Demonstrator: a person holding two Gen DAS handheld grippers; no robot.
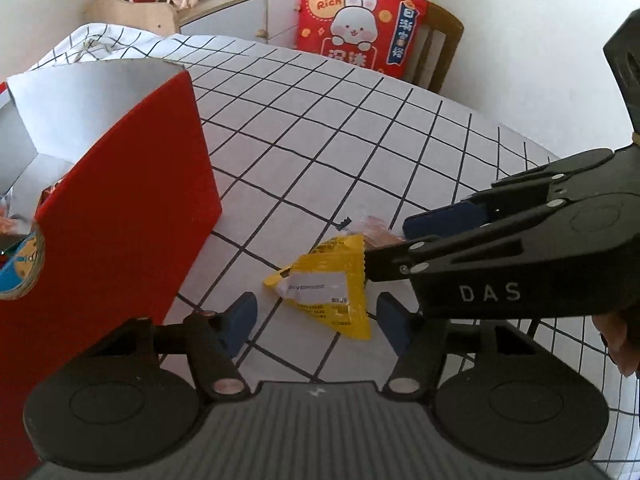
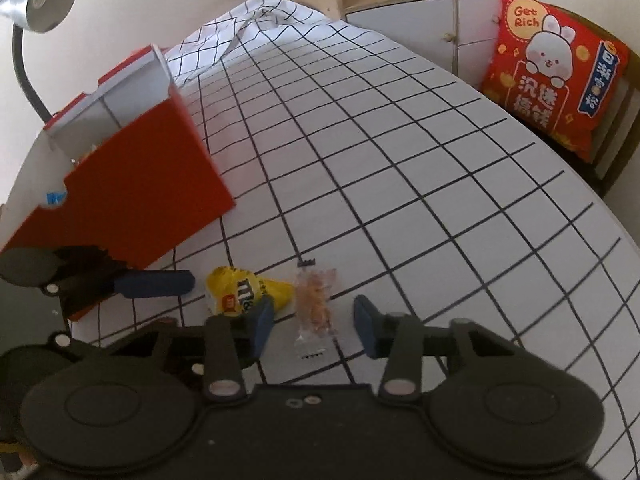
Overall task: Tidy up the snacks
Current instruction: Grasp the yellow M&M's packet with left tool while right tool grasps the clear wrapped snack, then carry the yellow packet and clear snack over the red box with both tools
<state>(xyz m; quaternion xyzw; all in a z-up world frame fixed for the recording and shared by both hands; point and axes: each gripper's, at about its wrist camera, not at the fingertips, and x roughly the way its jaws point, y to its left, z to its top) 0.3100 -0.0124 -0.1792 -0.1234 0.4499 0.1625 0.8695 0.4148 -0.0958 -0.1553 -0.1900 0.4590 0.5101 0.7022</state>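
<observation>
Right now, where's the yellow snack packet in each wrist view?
Left wrist: yellow snack packet lies low centre on the tablecloth, between that gripper's blue fingers.
Right wrist: yellow snack packet lies lower left, beside the clear snack packet.
Shared landmark: red box, left of it in both.

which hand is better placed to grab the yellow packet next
Left. The yellow packet lies on the cloth between the left gripper's open fingers. The right gripper straddles the clear snack wrapper instead, with the packet outside its fingers.
</observation>
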